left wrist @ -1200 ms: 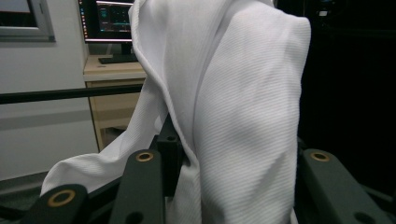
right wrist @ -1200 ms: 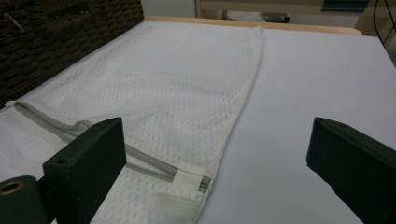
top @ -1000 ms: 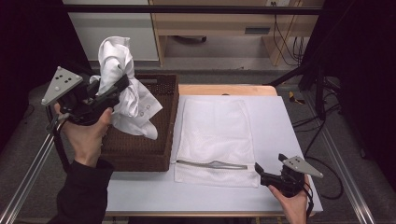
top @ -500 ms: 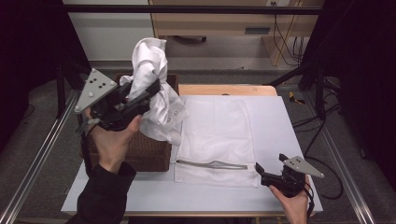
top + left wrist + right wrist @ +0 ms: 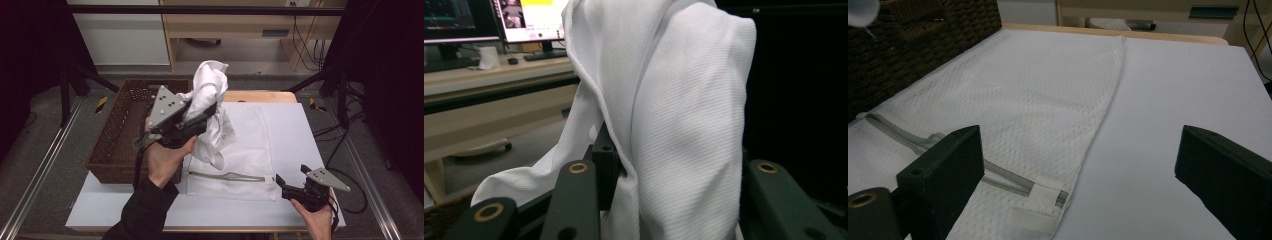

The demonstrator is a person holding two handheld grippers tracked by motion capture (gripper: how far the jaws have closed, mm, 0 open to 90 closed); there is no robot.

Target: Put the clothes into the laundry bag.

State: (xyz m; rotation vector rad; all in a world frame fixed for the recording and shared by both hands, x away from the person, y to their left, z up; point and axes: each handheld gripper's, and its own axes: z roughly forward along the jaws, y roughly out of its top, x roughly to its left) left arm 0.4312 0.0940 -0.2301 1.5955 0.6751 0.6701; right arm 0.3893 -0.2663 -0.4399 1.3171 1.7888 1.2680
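Note:
My left gripper (image 5: 207,111) is shut on a crumpled white cloth (image 5: 209,97) and holds it in the air above the left part of a white mesh laundry bag (image 5: 247,145). In the left gripper view the cloth (image 5: 674,110) drapes over the black jaws and covers most of the picture. The mesh bag (image 5: 1013,95) lies flat on the white table, its grey zipper (image 5: 227,175) along the near edge. My right gripper (image 5: 281,182) rests open near the table's front right corner, just right of the zipper end (image 5: 1048,192).
A dark wicker basket (image 5: 117,135) stands at the table's left side. The white tabletop (image 5: 305,135) is bare right of the bag. A wooden desk (image 5: 260,25) and cables stand beyond the table's far edge.
My left gripper has carried the white cloth rightward, from above the basket to over the mesh bag. The right gripper has stayed in place.

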